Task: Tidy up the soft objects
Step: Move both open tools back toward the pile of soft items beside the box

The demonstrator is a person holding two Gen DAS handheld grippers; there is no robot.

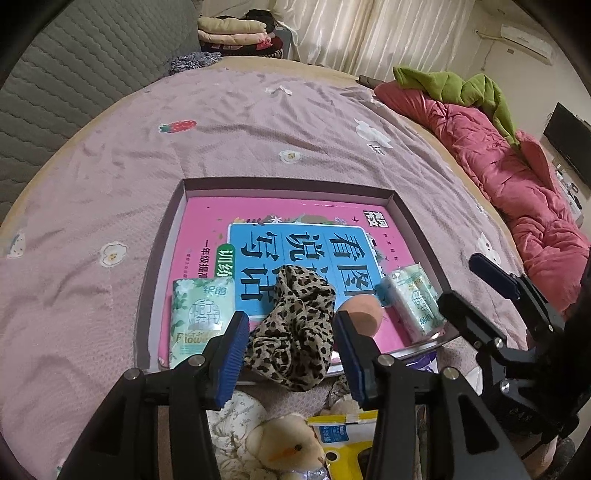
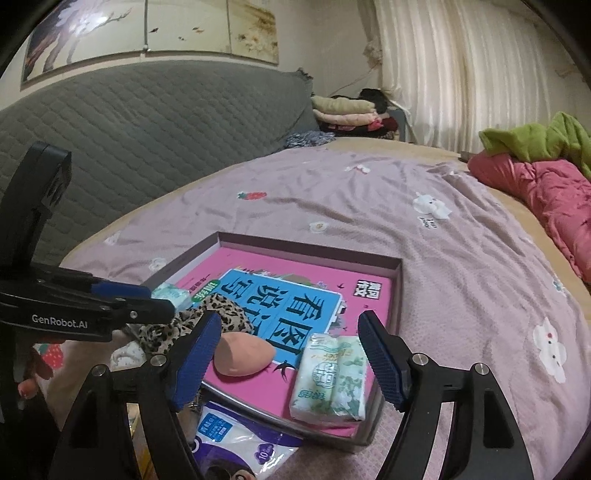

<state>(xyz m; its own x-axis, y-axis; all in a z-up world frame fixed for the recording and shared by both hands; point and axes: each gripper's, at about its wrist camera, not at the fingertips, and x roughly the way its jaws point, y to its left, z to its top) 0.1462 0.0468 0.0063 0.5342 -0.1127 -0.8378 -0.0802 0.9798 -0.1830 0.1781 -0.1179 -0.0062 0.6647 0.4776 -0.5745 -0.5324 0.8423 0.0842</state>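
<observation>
A shallow box tray (image 1: 402,206) lies on the pink bedspread with a pink and blue book in it. On the book lie a leopard-print cloth (image 1: 295,332), a peach sponge egg (image 1: 364,314) and two green tissue packs (image 1: 201,310) (image 1: 410,299). My left gripper (image 1: 291,354) hangs open over the cloth, which drapes over the tray's near edge between the blue pads. My right gripper (image 2: 290,354) stands wide open above the right tissue pack (image 2: 332,376), not touching it. The sponge (image 2: 243,354) sits beside its left finger.
A plush duck (image 1: 284,443), a yellow packet (image 1: 340,435) and a purple-white pack (image 2: 236,443) lie in front of the tray. A pink quilt (image 1: 517,177) with a green blanket runs along the bed's right side. Folded clothes (image 1: 236,33) are stacked beyond the bed.
</observation>
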